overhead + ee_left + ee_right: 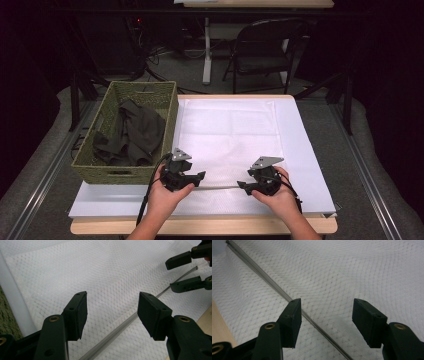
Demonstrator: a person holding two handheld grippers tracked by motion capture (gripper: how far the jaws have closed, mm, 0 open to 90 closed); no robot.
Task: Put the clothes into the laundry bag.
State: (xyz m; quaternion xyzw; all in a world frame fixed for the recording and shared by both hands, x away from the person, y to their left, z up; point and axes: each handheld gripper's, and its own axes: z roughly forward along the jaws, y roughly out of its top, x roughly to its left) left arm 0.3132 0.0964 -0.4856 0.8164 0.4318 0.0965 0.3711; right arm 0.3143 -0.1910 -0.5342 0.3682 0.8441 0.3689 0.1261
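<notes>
Two tools are at work, one in each hand, and one thin grey rod [217, 187] lies between them on a single white mesh cloth [230, 135]. The cloth is spread over a white sheet on the surface [200, 227]. One woven basket [165, 105] stands at about 10 o'clock from the hands, holding a heap of dark cloth [132, 132]. One black chair [265, 50] stands at 12 o'clock beyond the far edge.

In the high view the left tool [200, 176] sits at 7 o'clock on the cloth and the right tool [241, 185] at 5 o'clock, their tips facing each other along the rod. Whether they touch it cannot be told from there.

The left gripper view settles this for the left tool [112, 312]. Its jaws stand apart with nothing pressed between the pads, and the rod [117, 330] runs on the cloth below the gap towards 2 o'clock, where the right tool [182, 271] shows with its jaws also spread around the rod's far end.

The right gripper view shows the right tool [326, 321] with its jaws wide. The rod [272, 283] runs from 11 o'clock down behind its left pad and clear of the other. The weave of the cloth [352, 272] shows plainly here.
</notes>
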